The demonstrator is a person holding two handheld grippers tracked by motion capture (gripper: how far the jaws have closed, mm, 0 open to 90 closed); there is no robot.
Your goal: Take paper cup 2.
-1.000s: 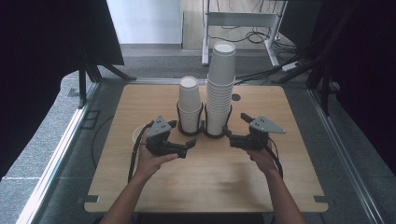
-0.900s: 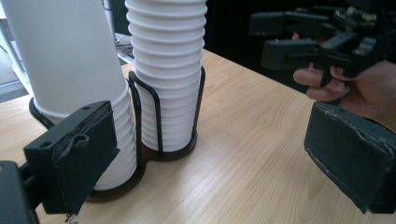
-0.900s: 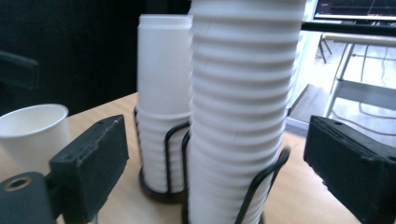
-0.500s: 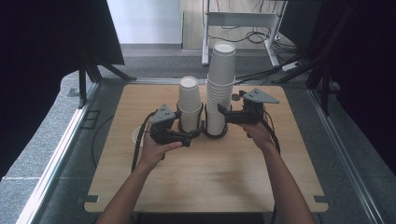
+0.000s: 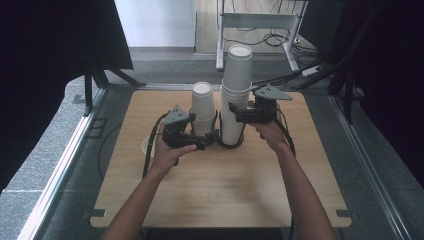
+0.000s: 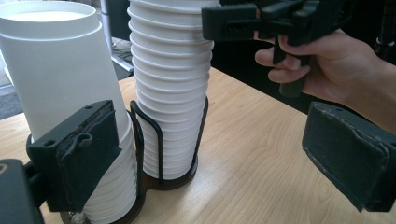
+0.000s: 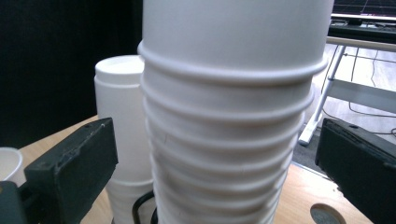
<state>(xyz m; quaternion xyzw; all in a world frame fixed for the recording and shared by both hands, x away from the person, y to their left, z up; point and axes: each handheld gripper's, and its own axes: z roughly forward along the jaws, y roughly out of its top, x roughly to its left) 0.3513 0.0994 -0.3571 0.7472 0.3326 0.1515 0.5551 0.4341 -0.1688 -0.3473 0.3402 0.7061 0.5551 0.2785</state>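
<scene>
— Between the right gripper's (image 5: 239, 111) fingers (image 7: 70, 161) stands the tall stack of paper cups (image 7: 229, 112); they're spread wide on either side of it, near the upper rims, not touching yet as far as I can judge.

— And the left gripper (image 5: 207, 139)?

— Also apart. One finger (image 6: 77, 154) sits against or just in front of the short cup stack (image 6: 60, 93); the other (image 6: 348, 151) hangs off to the far side over the tabletop (image 6: 252, 154). Both stacks sit in a black wire holder (image 6: 161, 154).

— What could go wrong?

— If the right fingers close too low, I'd expect several nested cups to lift together instead of one. Squeeze hard and the thin paper wall probably dents. Pulling sideways could tip the tall stack, since the wire loop only hugs its base.

— The left one?

— It may need to steady the holder; otherwise the whole thing could rise.
</scene>
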